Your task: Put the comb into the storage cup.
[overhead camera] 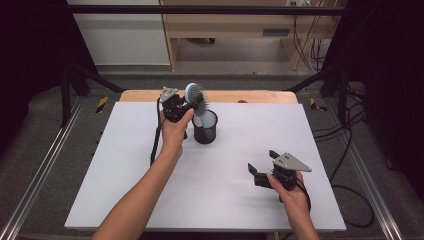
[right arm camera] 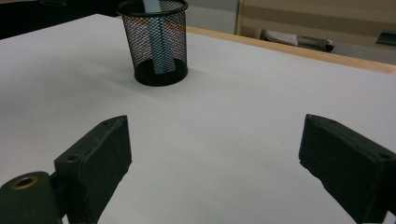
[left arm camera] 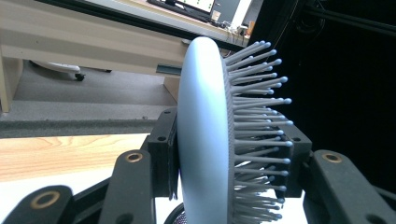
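Right claw (overhead camera: 261,167) stands wide and holds nothing.
Left claw (overhead camera: 192,102) grips the hairbrush (overhead camera: 194,94) head; its handle sits in the mesh cup (overhead camera: 205,131).

We look down and forward from above the near edge of the white table (overhead camera: 210,200), far enough back to take in the whole top and the floor beyond at twelve o'clock. Our second camera rides the left gripper (overhead camera: 192,104), pressed close against the hairbrush (left arm camera: 205,135) head and facing level toward the desk past the far edge. Our third rides the right gripper (overhead camera: 260,172), low over the tabletop, aimed toward eleven o'clock. It and the high view share the mesh cup (right arm camera: 156,42) with the brush handle inside it.
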Tool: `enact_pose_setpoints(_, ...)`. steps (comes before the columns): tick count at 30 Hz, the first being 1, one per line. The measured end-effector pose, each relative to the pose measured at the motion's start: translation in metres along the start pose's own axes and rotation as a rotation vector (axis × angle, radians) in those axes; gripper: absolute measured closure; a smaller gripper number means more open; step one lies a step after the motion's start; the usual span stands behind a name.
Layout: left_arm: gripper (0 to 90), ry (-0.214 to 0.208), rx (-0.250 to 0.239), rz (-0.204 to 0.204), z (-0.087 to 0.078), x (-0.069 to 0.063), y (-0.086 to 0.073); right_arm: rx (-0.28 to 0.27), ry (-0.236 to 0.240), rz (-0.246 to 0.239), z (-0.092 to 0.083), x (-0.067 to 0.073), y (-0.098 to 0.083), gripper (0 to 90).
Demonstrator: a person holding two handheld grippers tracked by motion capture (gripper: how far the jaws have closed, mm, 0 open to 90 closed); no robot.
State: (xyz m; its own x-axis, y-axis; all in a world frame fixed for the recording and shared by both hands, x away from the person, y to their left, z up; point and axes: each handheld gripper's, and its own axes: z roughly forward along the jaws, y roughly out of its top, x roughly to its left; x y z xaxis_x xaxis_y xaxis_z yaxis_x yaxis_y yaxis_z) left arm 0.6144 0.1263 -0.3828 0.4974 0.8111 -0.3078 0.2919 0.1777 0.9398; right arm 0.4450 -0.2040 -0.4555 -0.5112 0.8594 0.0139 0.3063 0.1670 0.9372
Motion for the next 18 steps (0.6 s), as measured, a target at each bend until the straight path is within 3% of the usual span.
enact_pose_setpoints(18, 49.3, 0.012, 0.003, -0.025, -0.001, 0.0073, -0.0003, 0.001, 0.005, -0.001, 0.0003, 0.0006, -0.0001, 9.5)
